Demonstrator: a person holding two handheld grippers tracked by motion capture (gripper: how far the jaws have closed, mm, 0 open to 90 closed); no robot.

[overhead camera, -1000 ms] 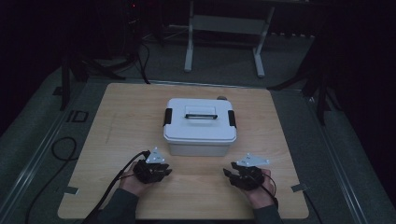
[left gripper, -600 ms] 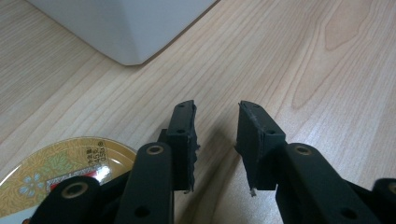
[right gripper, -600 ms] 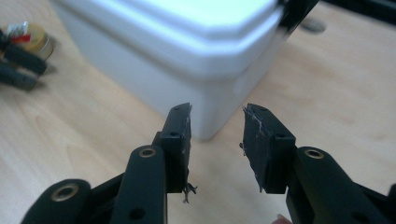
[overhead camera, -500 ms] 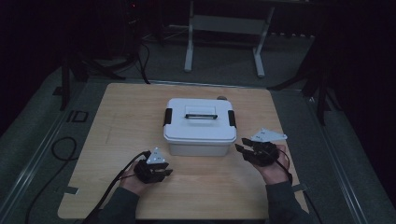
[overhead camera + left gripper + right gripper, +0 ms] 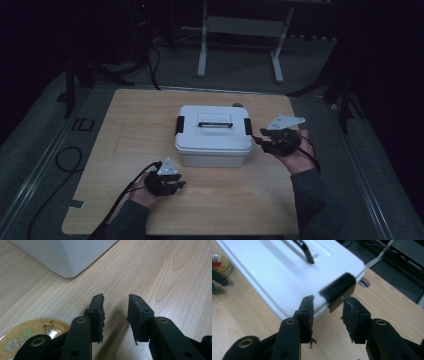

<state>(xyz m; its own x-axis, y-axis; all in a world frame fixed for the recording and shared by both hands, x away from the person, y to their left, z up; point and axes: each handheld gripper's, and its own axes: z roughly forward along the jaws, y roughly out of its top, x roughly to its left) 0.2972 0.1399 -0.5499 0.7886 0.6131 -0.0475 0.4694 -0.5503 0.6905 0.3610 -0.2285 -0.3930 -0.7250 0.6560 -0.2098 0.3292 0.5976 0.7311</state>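
Observation:
A white lidded box (image 5: 214, 140) with a black handle (image 5: 215, 123) stands mid-table. My right gripper (image 5: 258, 140) hovers at its right side, pointing at the black right latch (image 5: 338, 290), which lies just beyond its open jaws (image 5: 328, 297); they have just been opening a little and nothing is pressed. My left gripper (image 5: 180, 184) rests low in front of the box, with its jaws open over bare wood (image 5: 115, 296). They have been opening and hold nothing. A gold-lidded can (image 5: 25, 336) lies right beside it.
The wooden table (image 5: 140, 125) has free room left of the box and along the front edge. The box's near corner (image 5: 65, 262) is close ahead of the left gripper. Cables trail off the front left. A metal frame stands on the floor beyond.
The right hand has risen from the front of the table and moved back to the box's right latch. The left hand has stayed where it was.

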